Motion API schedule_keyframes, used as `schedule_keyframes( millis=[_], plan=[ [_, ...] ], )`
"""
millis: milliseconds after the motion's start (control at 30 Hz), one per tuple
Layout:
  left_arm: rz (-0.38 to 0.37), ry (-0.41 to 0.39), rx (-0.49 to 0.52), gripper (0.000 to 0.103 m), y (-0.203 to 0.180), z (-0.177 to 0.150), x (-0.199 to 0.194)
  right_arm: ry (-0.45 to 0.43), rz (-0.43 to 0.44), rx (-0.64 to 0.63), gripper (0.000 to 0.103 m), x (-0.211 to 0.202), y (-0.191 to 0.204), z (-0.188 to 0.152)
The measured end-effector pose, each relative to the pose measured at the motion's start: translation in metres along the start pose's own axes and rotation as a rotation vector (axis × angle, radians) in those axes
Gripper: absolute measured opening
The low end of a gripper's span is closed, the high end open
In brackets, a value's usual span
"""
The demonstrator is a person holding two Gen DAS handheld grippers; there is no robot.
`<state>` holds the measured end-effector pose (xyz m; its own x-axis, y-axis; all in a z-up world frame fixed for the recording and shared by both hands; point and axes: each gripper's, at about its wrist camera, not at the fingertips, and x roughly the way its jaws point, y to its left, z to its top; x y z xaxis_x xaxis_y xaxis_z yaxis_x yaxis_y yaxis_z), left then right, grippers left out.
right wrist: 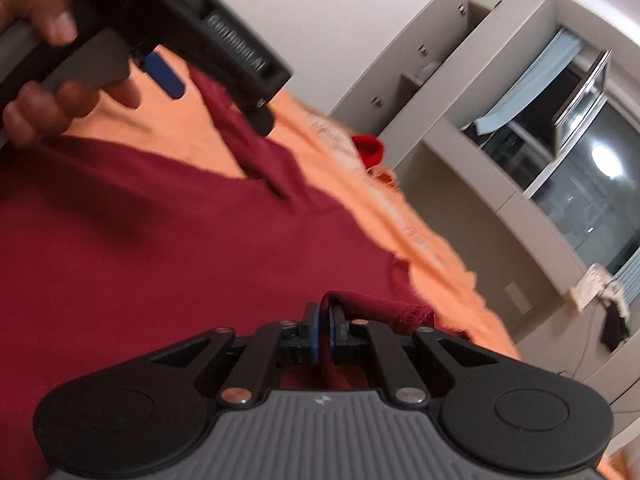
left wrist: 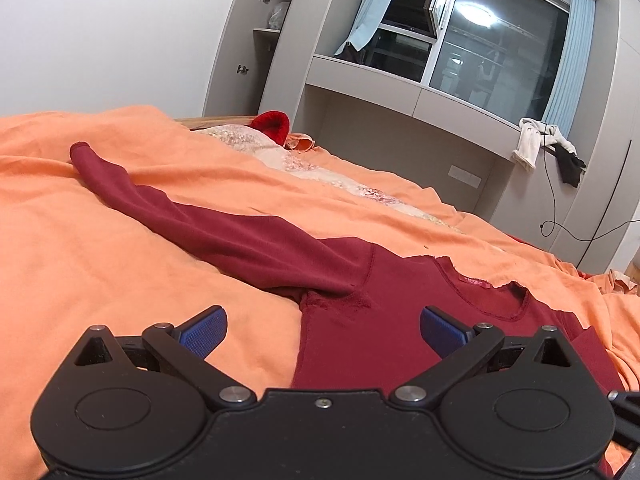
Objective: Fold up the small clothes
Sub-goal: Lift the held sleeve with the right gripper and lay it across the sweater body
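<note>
A dark red long-sleeved top (left wrist: 372,320) lies on the orange bed cover (left wrist: 100,280), one sleeve (left wrist: 168,212) stretched out to the far left. My left gripper (left wrist: 323,330) is open and empty, hovering just above the top's armpit side edge. In the right wrist view the top (right wrist: 140,248) fills the left. My right gripper (right wrist: 323,334) is shut on a pinched fold of the top's fabric near its other sleeve. The left gripper (right wrist: 168,76), held in a hand, shows at the top left there.
A patterned pillow strip (left wrist: 304,164) and a bright red knit item (left wrist: 274,126) lie at the far side of the bed. Beyond are grey cabinets (left wrist: 256,52), a window (left wrist: 492,44), a shelf with hanging cloths (left wrist: 536,144) and a dangling cable (left wrist: 556,200).
</note>
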<state>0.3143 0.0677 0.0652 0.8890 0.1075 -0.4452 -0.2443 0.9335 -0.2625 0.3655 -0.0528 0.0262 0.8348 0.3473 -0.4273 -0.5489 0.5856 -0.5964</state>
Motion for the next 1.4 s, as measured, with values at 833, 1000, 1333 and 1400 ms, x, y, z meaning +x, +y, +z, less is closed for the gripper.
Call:
schedule_keyframes(
  millis=[833, 1000, 1333, 1400],
  plan=[
    [0.044, 0.022, -0.035, 0.102, 0.009, 0.001, 0.007, -0.108, 0.193, 0.445, 0.058, -0.016, -0.067, -0.034],
    [0.039, 0.032, -0.049, 0.102, 0.013, 0.003, 0.008, -0.117, 0.283, 0.273, 0.078, -0.023, -0.039, -0.024],
    [0.004, 0.069, 0.017, 0.102, 0.002, -0.004, 0.016, -0.083, 0.179, 0.235, 0.099, -0.054, -0.047, -0.041],
    [-0.019, 0.09, 0.049, 0.102, -0.004, -0.007, 0.019, -0.08, 0.107, 0.266, 0.103, -0.066, -0.061, -0.058]
  ],
)
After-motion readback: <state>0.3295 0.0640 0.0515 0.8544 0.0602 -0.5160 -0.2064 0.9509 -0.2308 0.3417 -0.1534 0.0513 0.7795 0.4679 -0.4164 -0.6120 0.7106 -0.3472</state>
